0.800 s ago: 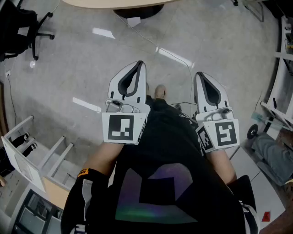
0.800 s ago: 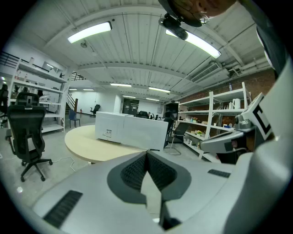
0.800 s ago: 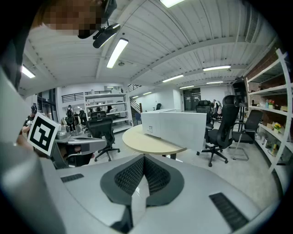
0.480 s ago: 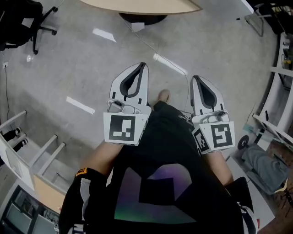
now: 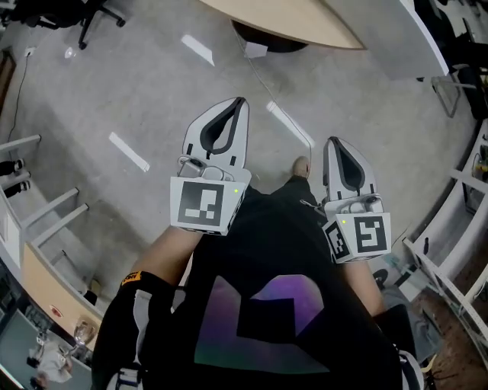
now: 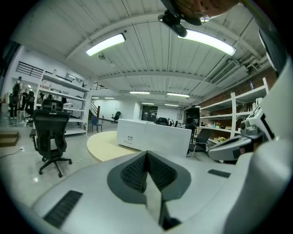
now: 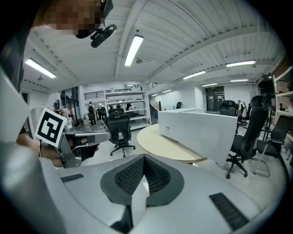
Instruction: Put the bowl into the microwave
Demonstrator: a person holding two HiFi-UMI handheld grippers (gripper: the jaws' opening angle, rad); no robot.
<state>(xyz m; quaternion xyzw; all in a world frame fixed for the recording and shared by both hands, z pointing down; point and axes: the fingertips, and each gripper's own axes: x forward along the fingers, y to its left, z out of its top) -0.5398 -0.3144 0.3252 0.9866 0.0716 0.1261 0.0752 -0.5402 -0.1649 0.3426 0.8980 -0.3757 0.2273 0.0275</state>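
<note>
Your left gripper (image 5: 239, 107) and right gripper (image 5: 334, 145), in the head view, are both held out in front of your body, pointing forward over the bare concrete floor (image 5: 137, 84). Neither one carries anything. A round wooden table (image 5: 305, 19) edges into the top of this view and white shelf frames (image 5: 457, 228) stand at the right. No bowl and no microwave shows anywhere here.

In the left gripper view, the jaws are pressed together with nothing between their ribbed pads. Beyond them lie the round table, a white counter block (image 6: 153, 137) and a black office chair (image 6: 50, 137), all well apart from you. Again there is no bowl and no microwave.

In the right gripper view, the jaws are likewise clenched on nothing. The same table and counter block sit ahead, and your left gripper shows at the left edge.

By my judgement the task has not properly begun, and you are in the search or approach step. Next you need to turn or walk until the bowl comes into sight. Then part one gripper's jaws before you reach for its rim.
</note>
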